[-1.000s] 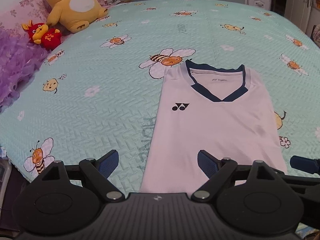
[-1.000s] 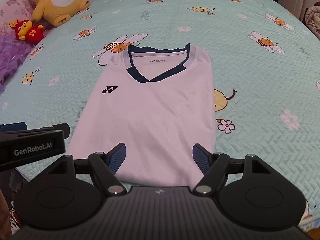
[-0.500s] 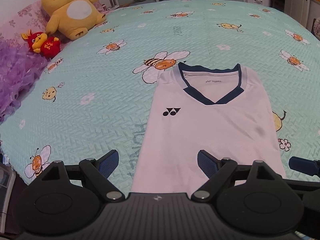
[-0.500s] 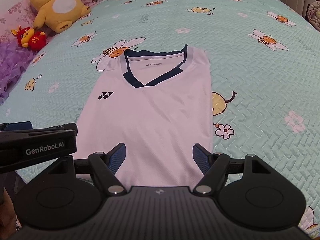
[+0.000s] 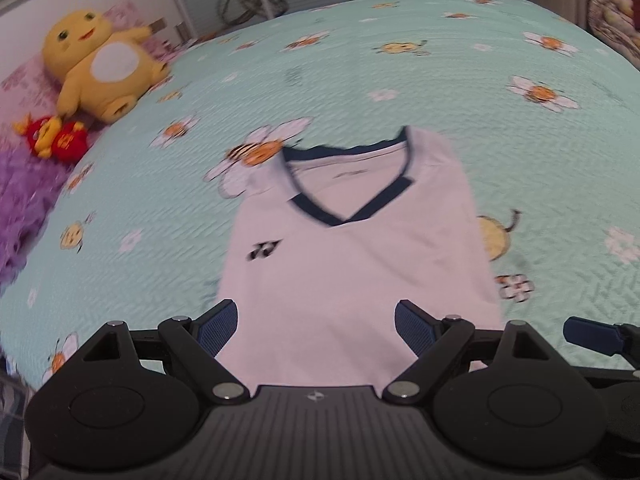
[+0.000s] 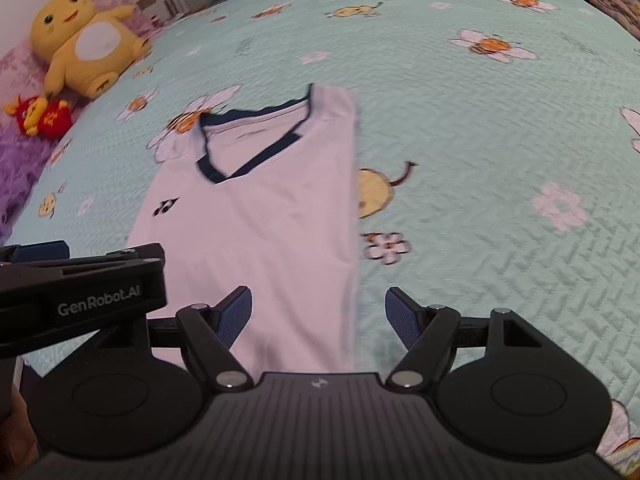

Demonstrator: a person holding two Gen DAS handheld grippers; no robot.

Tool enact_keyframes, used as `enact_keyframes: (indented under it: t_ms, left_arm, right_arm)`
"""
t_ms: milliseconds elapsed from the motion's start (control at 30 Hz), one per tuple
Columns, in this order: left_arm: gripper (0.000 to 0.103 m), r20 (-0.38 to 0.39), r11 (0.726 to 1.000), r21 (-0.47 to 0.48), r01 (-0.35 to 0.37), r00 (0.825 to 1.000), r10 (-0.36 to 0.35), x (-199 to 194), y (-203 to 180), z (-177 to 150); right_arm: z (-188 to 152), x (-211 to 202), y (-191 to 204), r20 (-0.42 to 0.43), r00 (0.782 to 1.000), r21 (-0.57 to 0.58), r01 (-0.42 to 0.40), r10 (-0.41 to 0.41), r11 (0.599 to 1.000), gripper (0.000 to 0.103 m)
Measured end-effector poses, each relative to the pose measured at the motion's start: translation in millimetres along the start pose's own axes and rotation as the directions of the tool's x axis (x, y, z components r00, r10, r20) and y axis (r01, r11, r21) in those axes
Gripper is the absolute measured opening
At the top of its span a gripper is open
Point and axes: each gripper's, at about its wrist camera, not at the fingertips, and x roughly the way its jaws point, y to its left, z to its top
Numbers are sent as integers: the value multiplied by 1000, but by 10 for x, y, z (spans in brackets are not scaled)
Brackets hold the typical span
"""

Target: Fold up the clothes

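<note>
Mint bedspread [image 5: 400, 60] with bees and flowers covers the bed. I see the white shirt [image 5: 360, 264] lying flat on it, sleeves tucked in, navy collar at the far end, hem nearest me. My left claw [image 5: 316, 320] hangs spread wide above the hem, gripping nothing. My right claw [image 6: 318, 312] is also spread and empty, over the shirt's right hem corner. A yellow plush [image 5: 100, 68] and red plush [image 5: 56, 140] sit far left.
</note>
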Motion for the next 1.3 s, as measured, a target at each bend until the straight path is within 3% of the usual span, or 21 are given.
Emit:
enact_keyframes:
  t_ms: [233, 367, 467, 567, 667, 833, 933, 1067, 1167, 1300]
  left_arm:
    - [89, 46, 994, 73, 77, 996, -81, -10, -630, 228]
    - [89, 140, 978, 83, 189, 970, -200, 37, -1080, 434]
    - [89, 191, 960, 92, 263, 942, -276, 197, -1454, 607]
    - [89, 191, 949, 140, 282, 933, -305, 446, -1883, 715]
    - [89, 219, 946, 125, 299, 922, -320, 679, -2180, 753]
    - [89, 238, 935, 99, 340, 904, -354, 1024, -2551, 803]
    - [90, 279, 941, 130, 313, 899, -338, 1187, -2743, 749]
    - [94, 335, 952, 154, 263, 893, -301, 1213, -2839, 697]
    - [103, 331, 962, 137, 238, 904, -271, 1239, -2842, 710]
    - [103, 292, 944, 69, 324, 898, -330, 1338, -2706, 750]
  right_arm:
    - [91, -80, -587, 58, 998, 79, 34, -38, 996, 74]
    - [225, -142, -1067, 124, 984, 137, 114, -131, 984, 74]
    - [367, -173, -1479, 180, 943, 185, 246, -279, 951, 74]
    - [499, -172, -1898, 236, 881, 234, 359, -411, 903, 74]
    - [604, -81, -2273, 257, 826, 257, 442, -502, 860, 74]
    - [696, 264, -2669, 246, 798, 262, 492, -550, 830, 74]
    - [708, 544, -2755, 248, 783, 215, 530, -571, 820, 74]
    - [634, 722, -2721, 309, 731, 192, 578, -608, 793, 85]
    - [638, 694, -2803, 304, 751, 227, 540, -586, 811, 87]
    - [622, 668, -2879, 308, 769, 266, 495, -560, 827, 89]
